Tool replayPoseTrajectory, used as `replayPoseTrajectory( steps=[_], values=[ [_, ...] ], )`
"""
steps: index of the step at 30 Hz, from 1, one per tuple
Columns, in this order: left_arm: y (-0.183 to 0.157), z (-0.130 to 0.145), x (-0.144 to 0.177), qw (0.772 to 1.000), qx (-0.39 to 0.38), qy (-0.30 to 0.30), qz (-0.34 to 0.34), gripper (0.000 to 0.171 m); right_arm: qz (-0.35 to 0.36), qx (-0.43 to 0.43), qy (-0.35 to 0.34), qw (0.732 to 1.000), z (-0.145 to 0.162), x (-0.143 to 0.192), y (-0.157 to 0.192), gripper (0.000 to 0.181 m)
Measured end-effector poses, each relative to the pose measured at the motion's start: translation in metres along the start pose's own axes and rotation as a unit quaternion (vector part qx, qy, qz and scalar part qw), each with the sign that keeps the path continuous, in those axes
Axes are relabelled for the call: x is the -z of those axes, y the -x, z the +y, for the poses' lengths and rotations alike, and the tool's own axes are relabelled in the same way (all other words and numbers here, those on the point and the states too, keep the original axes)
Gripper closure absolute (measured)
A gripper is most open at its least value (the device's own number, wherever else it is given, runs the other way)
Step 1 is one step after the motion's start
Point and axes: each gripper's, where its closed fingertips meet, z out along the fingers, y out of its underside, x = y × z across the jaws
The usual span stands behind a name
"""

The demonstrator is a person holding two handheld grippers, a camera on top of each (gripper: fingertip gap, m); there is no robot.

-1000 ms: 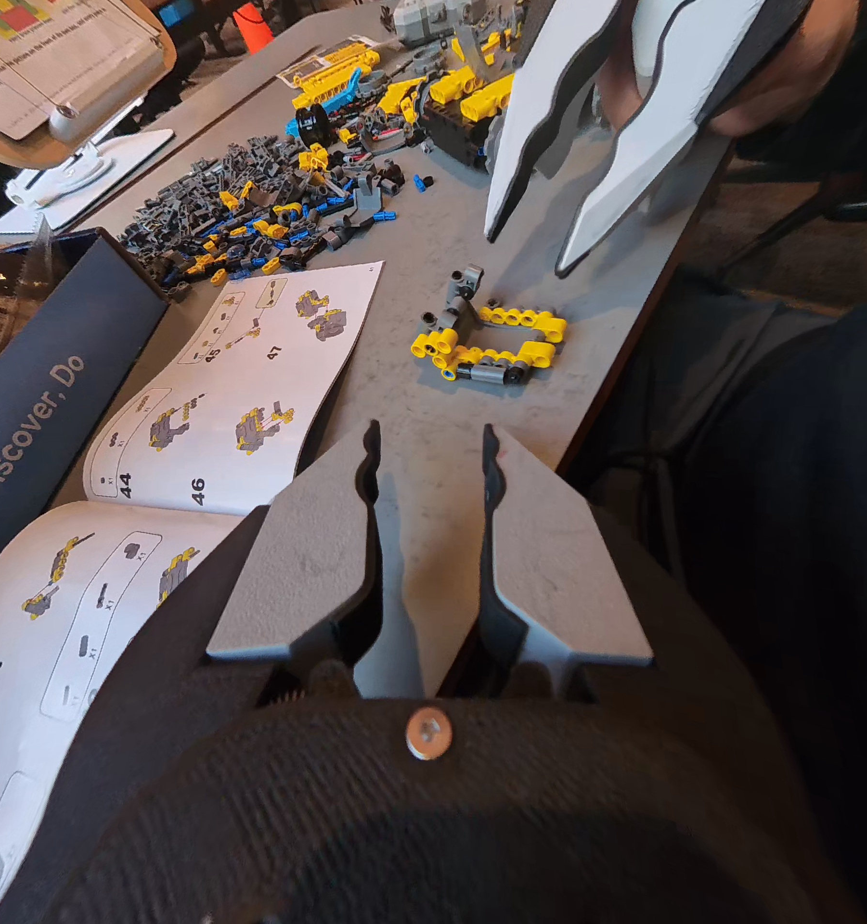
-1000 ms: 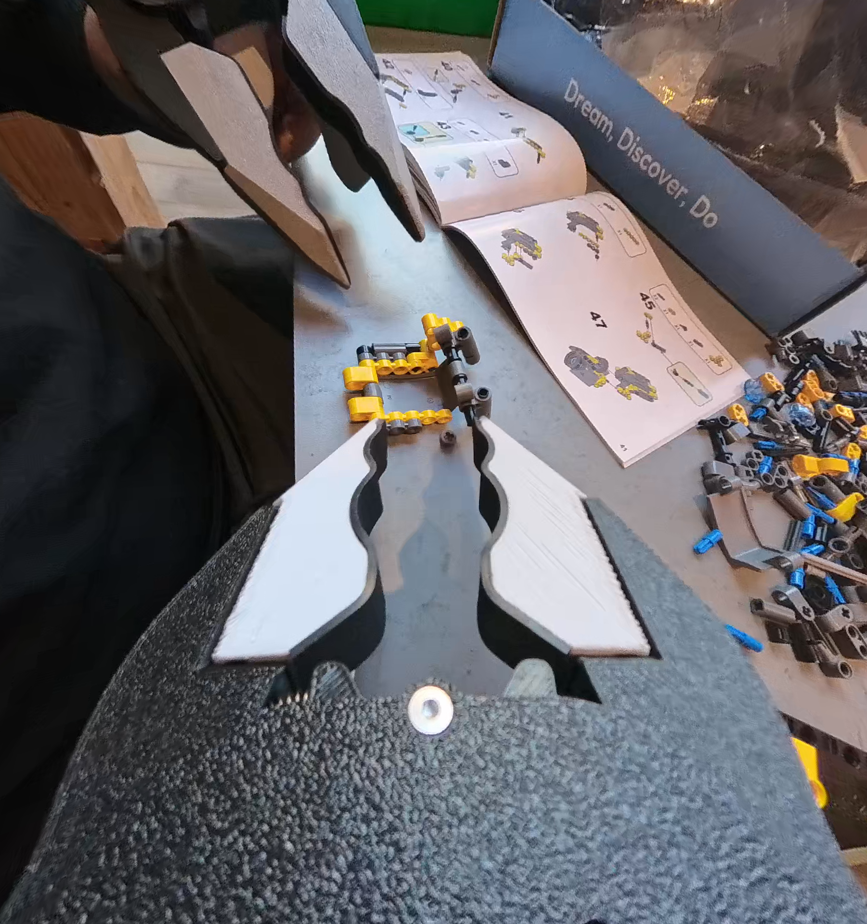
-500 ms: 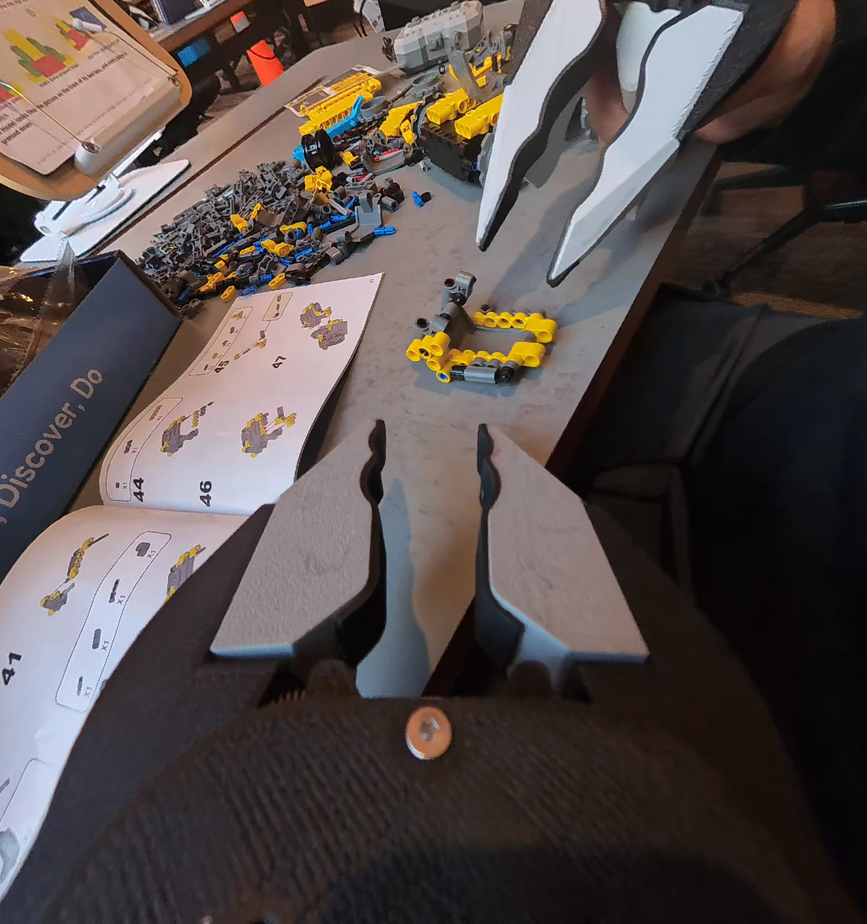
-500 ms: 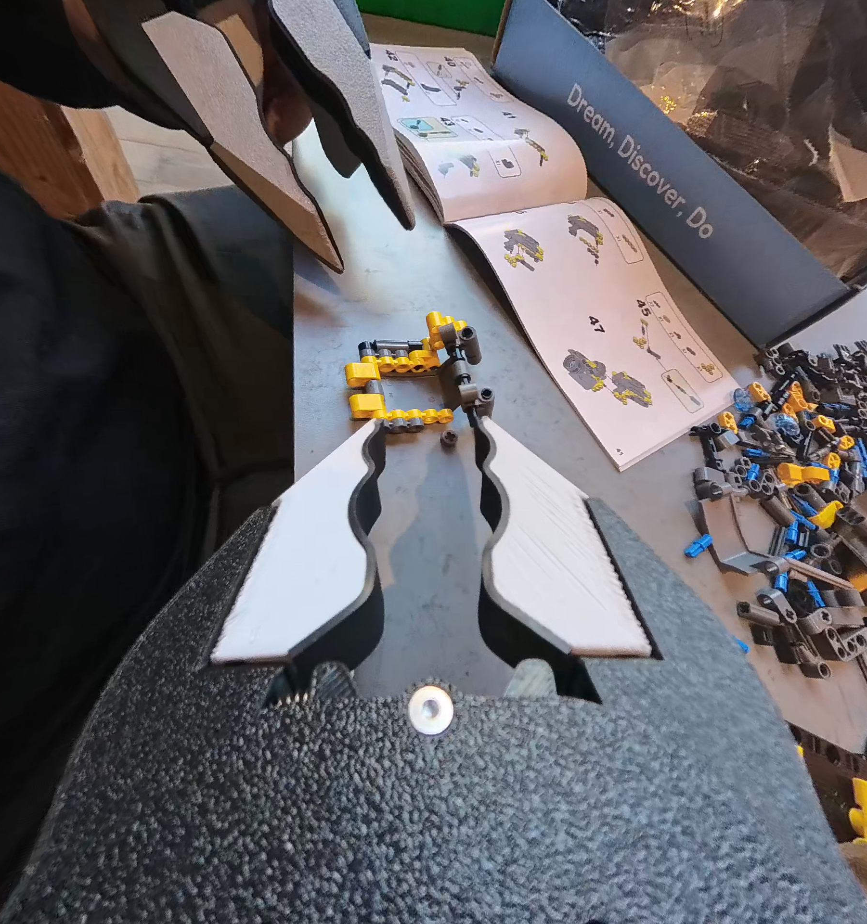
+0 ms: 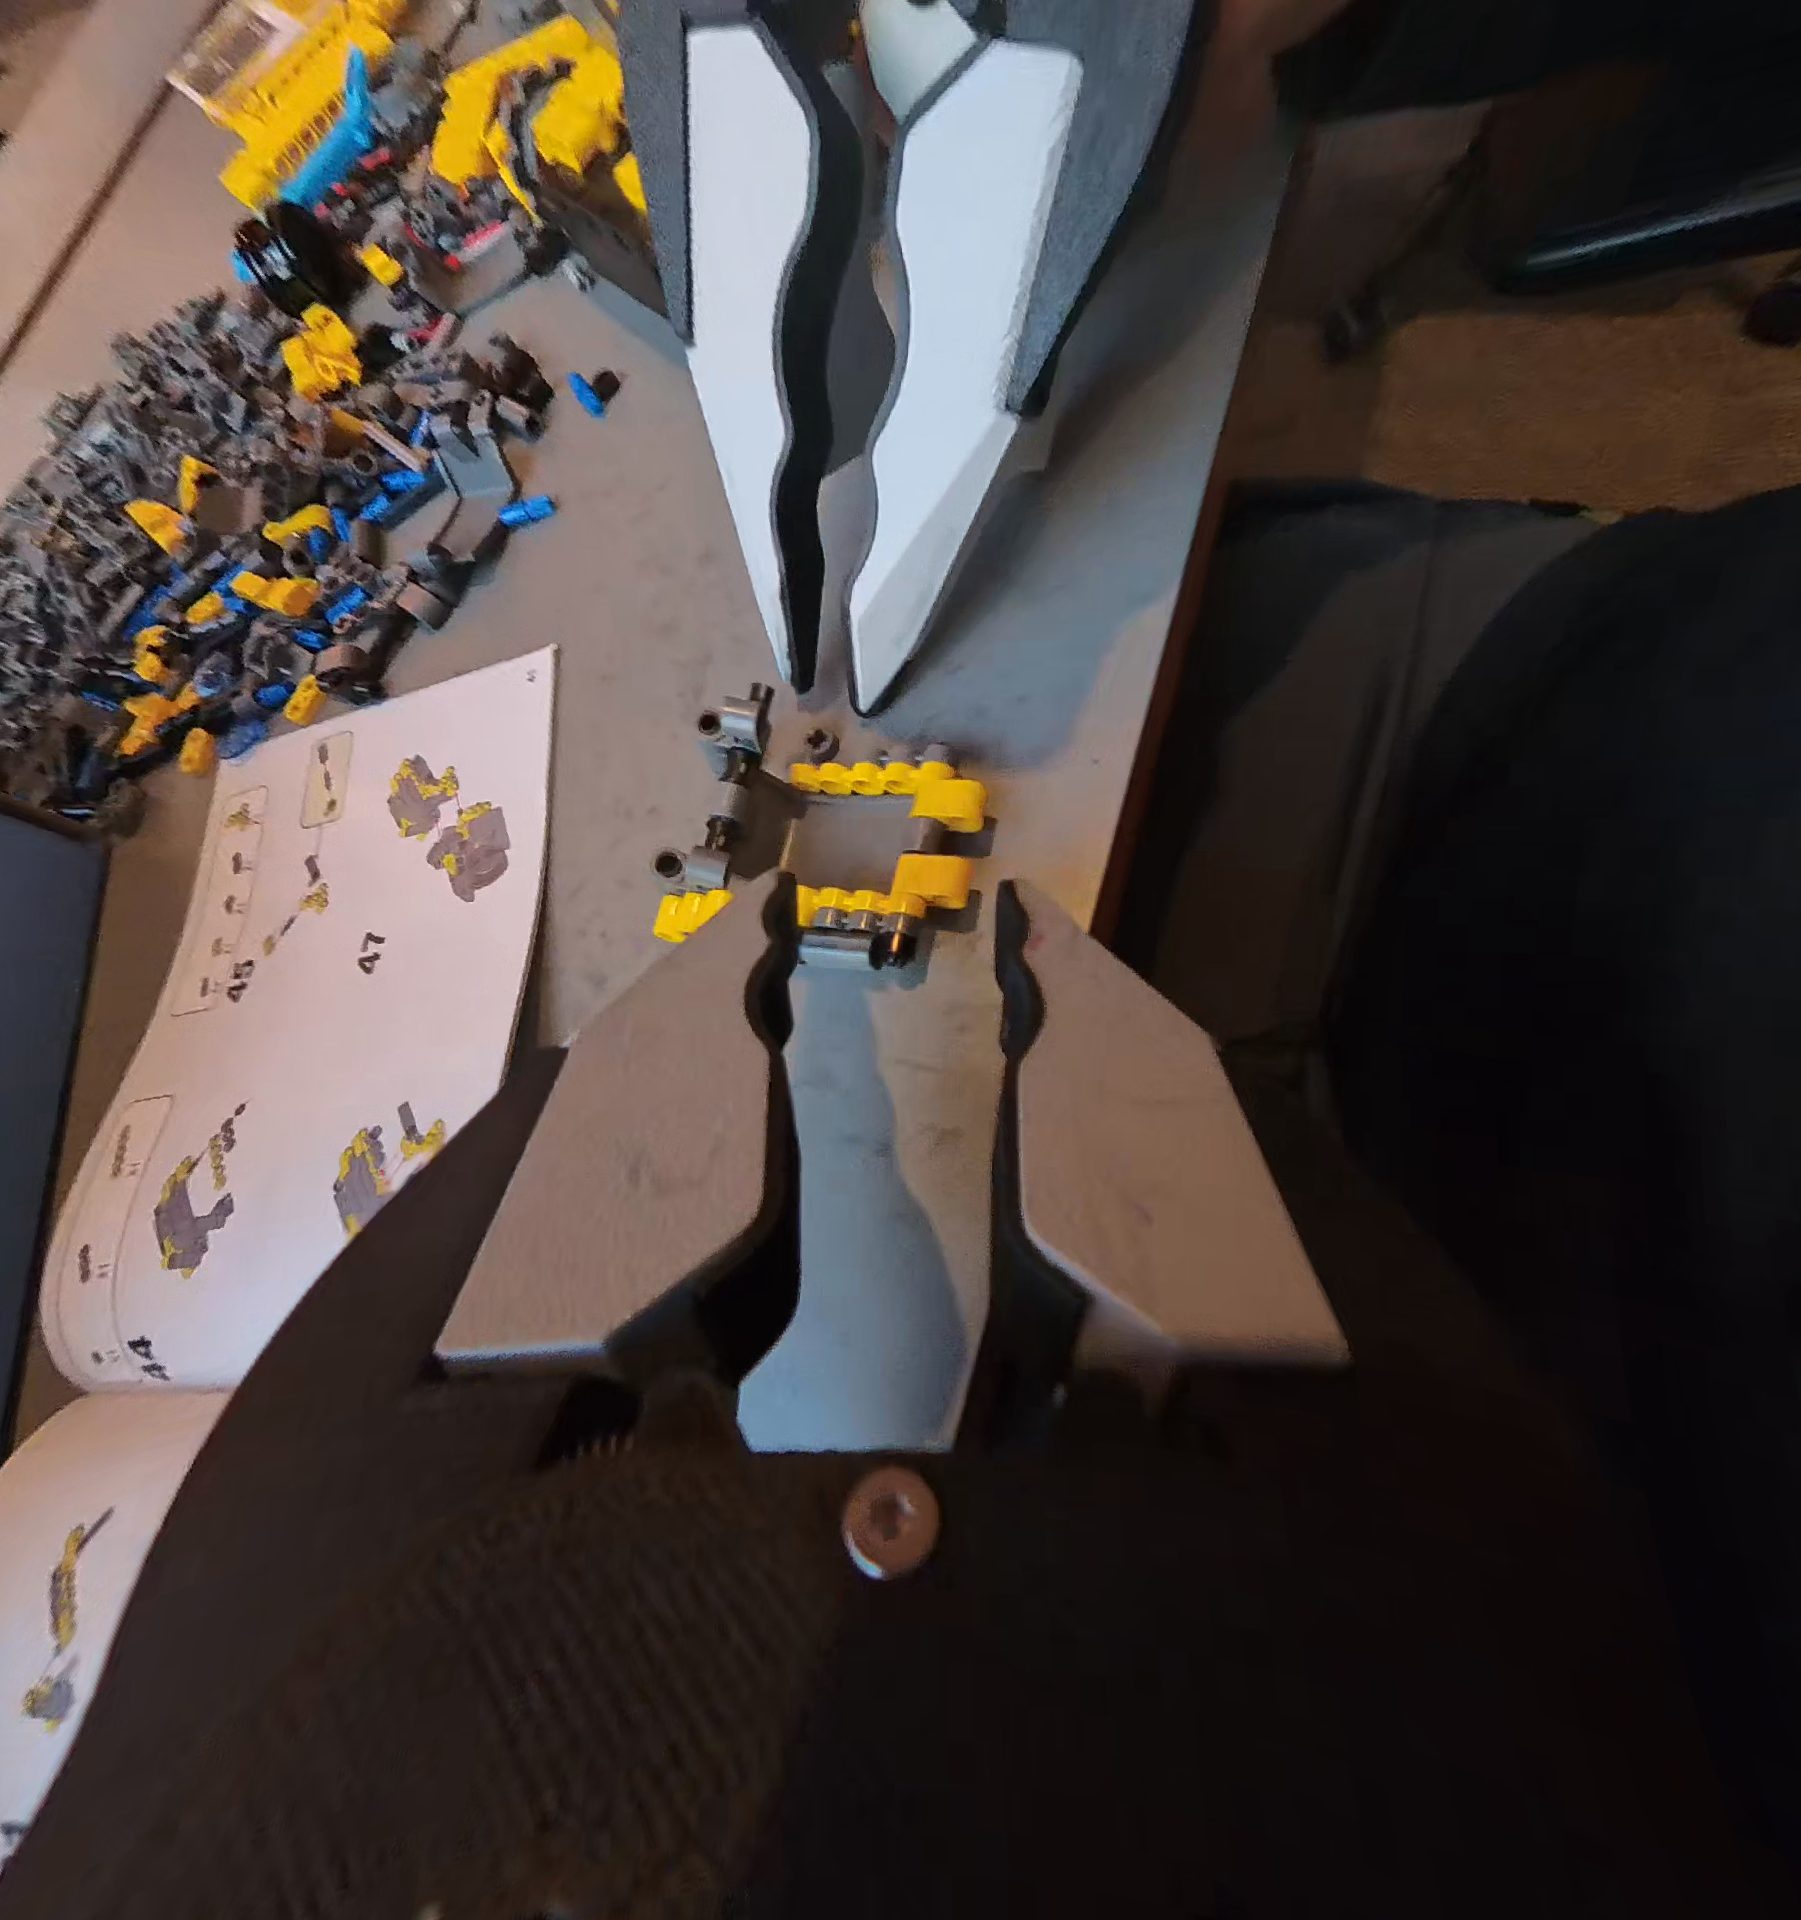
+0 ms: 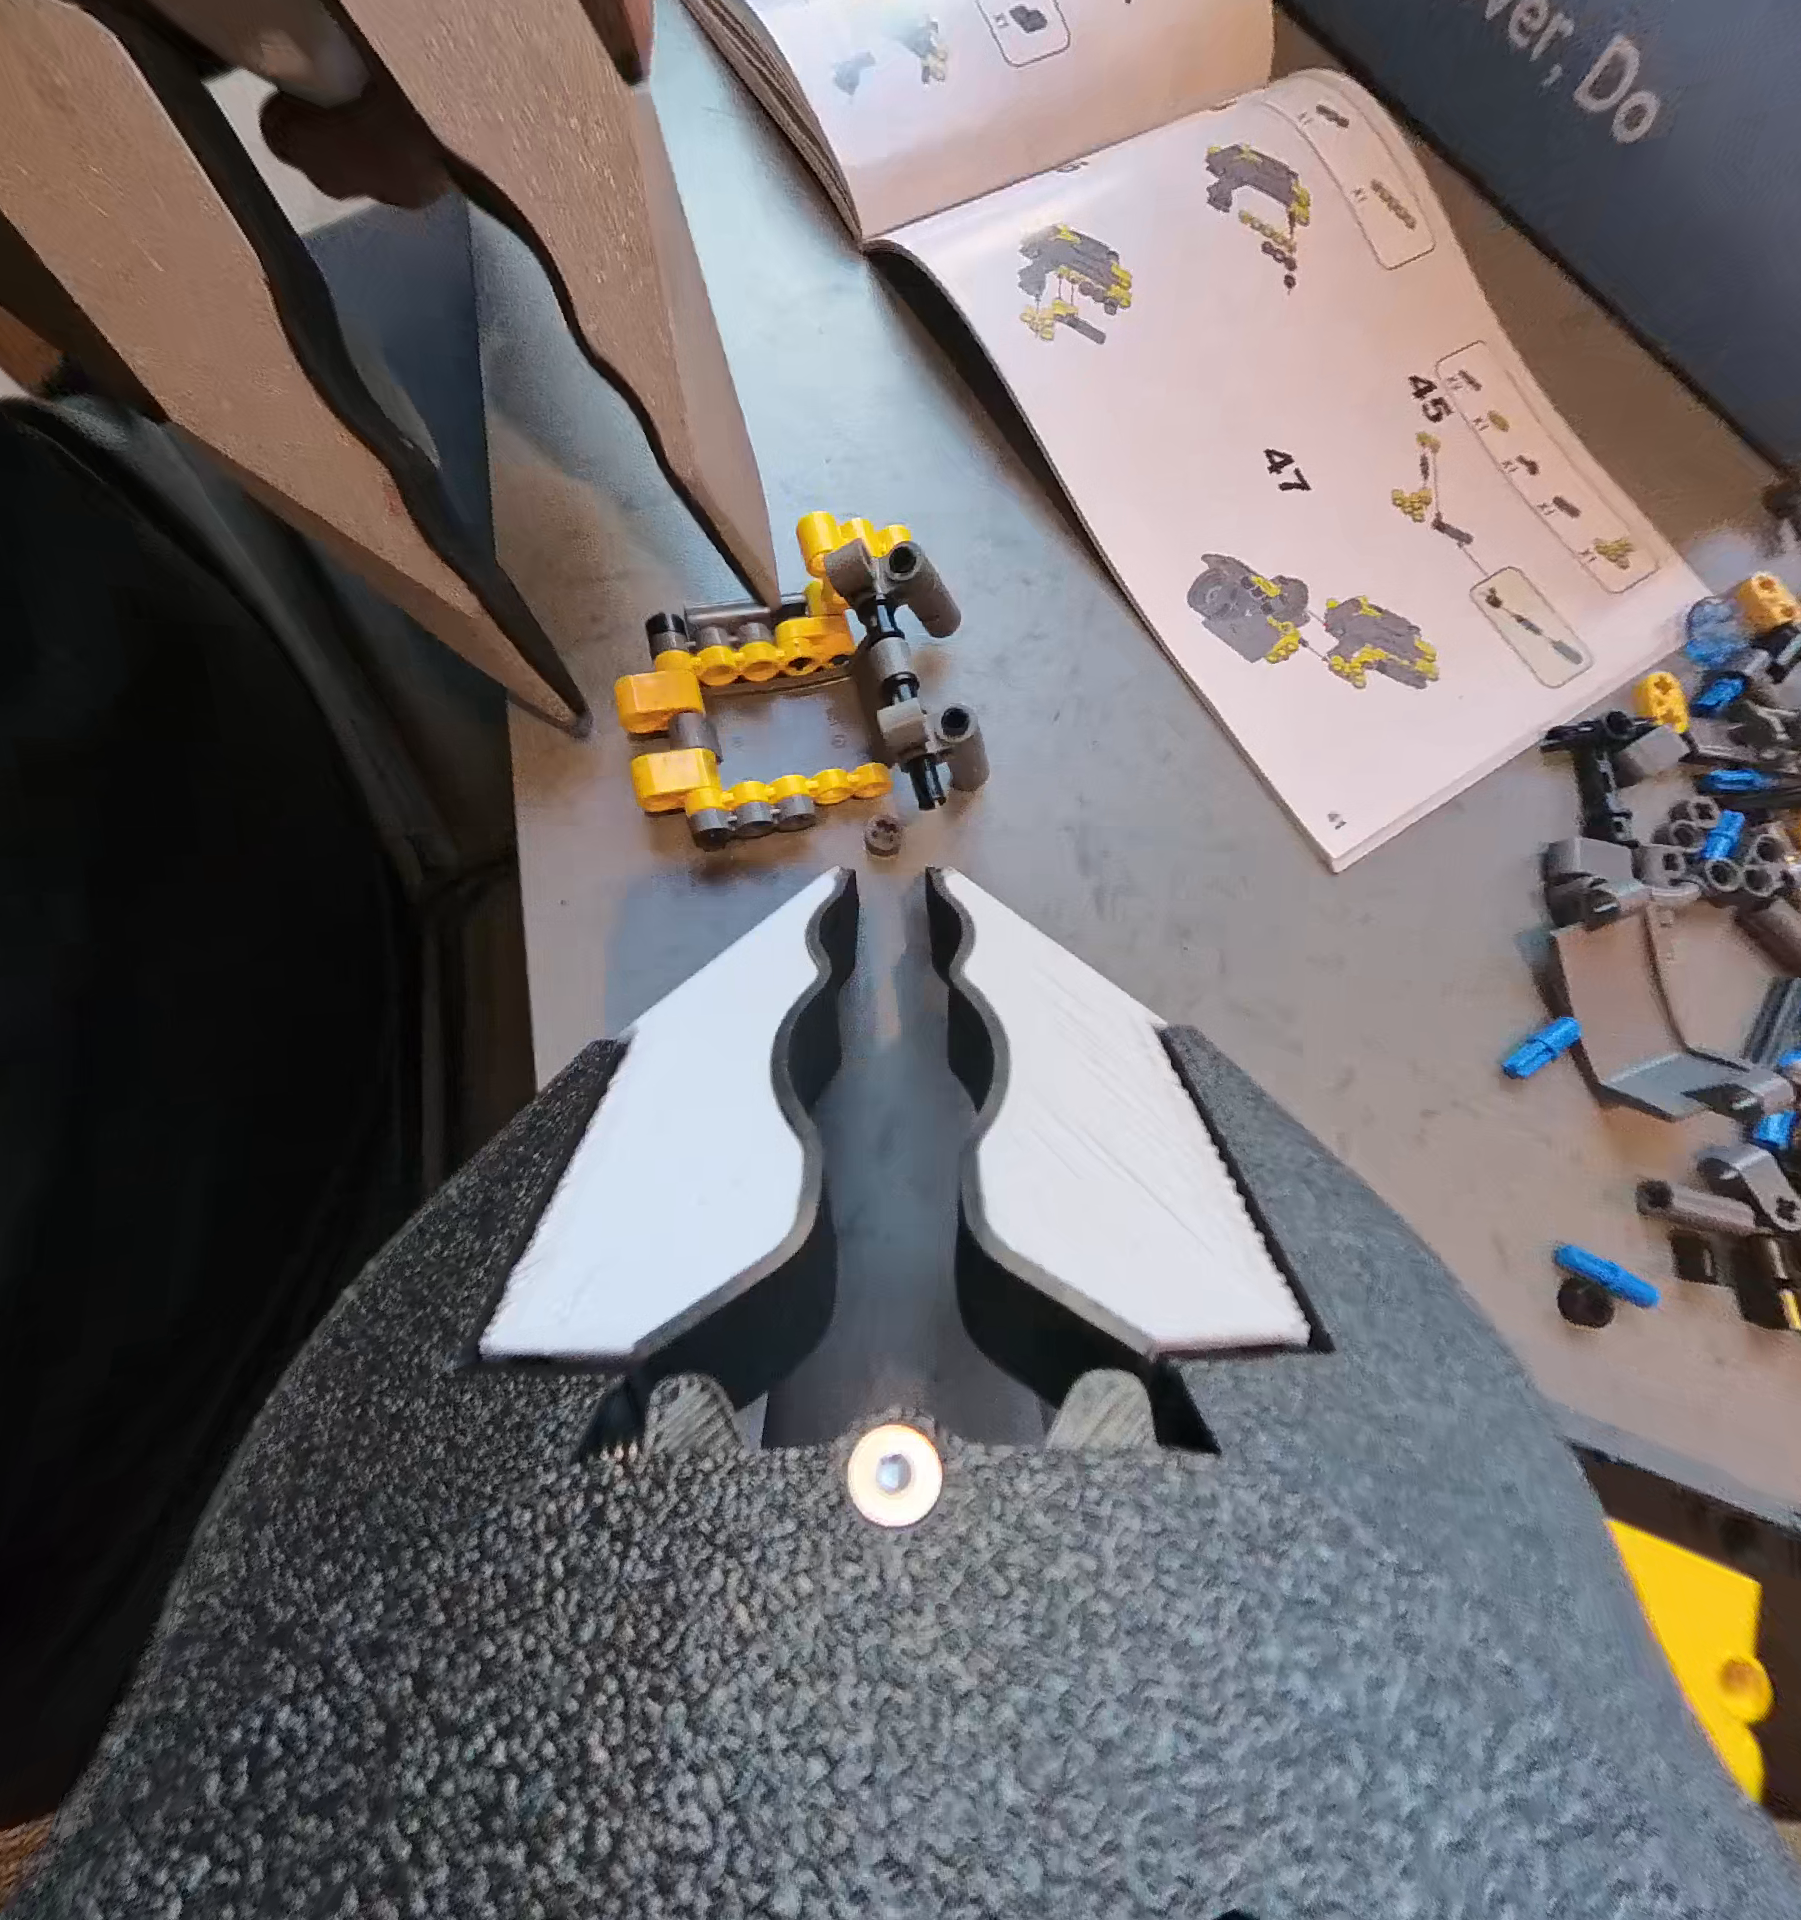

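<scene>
A small frame of yellow and grey beams (image 5: 865, 831) lies on the grey table (image 5: 626, 582) near its edge. My left gripper (image 5: 891, 904) is open, its tips on either side of the frame's near end, which lies between them; it also shows in the right wrist view (image 6: 672, 657). My right gripper (image 6: 891, 878) is open with only a narrow gap, and it is empty. A small dark round piece (image 6: 883, 834) lies loose just past its tips, beside the frame (image 6: 761, 665). In the left wrist view the white right gripper (image 5: 834, 694) points down at that piece (image 5: 821, 740).
An open instruction booklet (image 5: 356, 935) lies left of the frame, also in the right wrist view (image 6: 1291, 468). Behind it are a pile of loose pieces (image 5: 200, 540) (image 6: 1758, 935), a dark blue box (image 5: 2, 1039) and a part-built yellow model (image 5: 522, 135). The table edge (image 5: 1166, 727) is close. Left tips to right tips: about 6 cm.
Both grippers have come down and in toward the frame. The right jaws have narrowed to a small gap. The left tips now straddle the frame's near end.
</scene>
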Motion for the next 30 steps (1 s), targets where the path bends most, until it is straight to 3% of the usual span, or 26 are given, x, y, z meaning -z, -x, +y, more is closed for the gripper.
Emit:
replayPoseTrajectory(
  steps=[11, 21, 30],
  values=[
    [0.008, 0.013, 0.004, 1.0, 0.002, 0.005, 0.029, 0.145, -0.059, 0.042, -0.028, 0.997, -0.006, 0.008, 0.032, 0.166],
    [0.001, 0.007, 0.006, 0.998, -0.04, -0.019, 0.05, 0.149, -0.008, 0.127, -0.02, 0.992, -0.014, -0.004, 0.033, 0.164],
    [0.01, 0.03, 0.021, 0.999, 0.004, -0.002, 0.038, 0.153, 0.016, 0.142, -0.022, 0.99, -0.014, -0.003, 0.031, 0.161]
  ],
)
